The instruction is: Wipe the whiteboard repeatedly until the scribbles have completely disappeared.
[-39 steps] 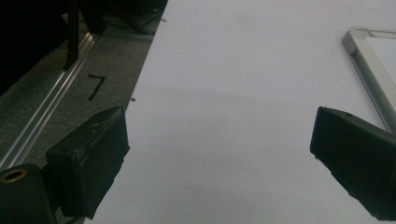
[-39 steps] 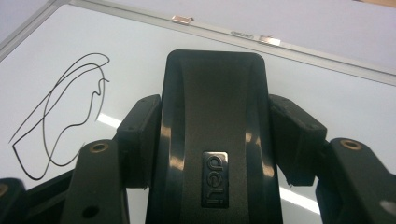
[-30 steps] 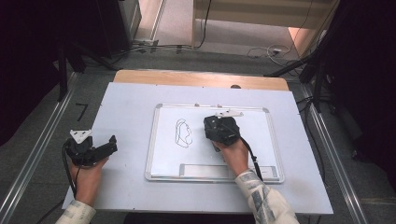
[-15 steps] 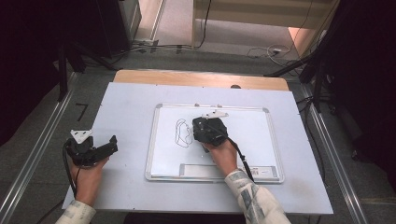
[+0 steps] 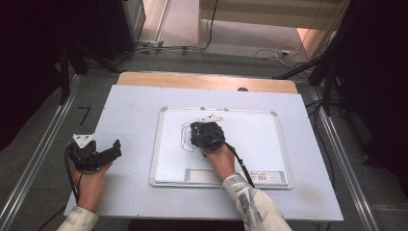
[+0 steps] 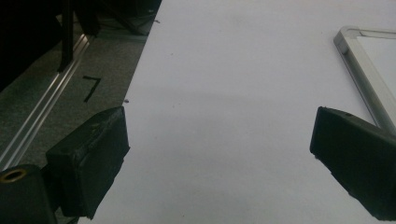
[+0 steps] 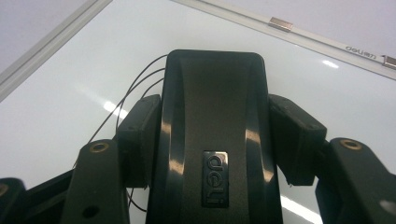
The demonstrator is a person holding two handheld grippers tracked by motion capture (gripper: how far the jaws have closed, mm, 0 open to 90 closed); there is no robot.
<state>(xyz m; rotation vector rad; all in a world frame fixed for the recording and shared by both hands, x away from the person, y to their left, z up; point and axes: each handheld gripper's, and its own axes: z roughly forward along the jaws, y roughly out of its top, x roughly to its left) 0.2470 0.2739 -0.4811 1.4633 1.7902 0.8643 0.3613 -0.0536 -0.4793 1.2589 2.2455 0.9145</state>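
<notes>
A white whiteboard (image 5: 260, 139) with a silver frame lies in the middle of the table. My right gripper (image 5: 204, 132) rests on its left half, shut on a black deli eraser (image 7: 215, 130) that lies flat against the board (image 7: 70, 93). Thin black drawn lines (image 5: 185, 137) show just left of the eraser, and they curve out from under it (image 7: 135, 86) in the right gripper view. My left gripper (image 5: 113, 150) sits near the table's left edge, held in a hand. Its jaws stand wide open (image 6: 219, 154) over bare table with nothing between them.
The light table top (image 5: 130, 110) has a wooden strip along its far edge. A corner of the whiteboard frame (image 6: 362, 70) lies ahead and to the right of the left gripper. Metal rails (image 5: 38, 159) and cables run along the floor around the table.
My right gripper has slid left across the whiteboard with the eraser and now covers most of the drawing. The left gripper has stayed where it was.
</notes>
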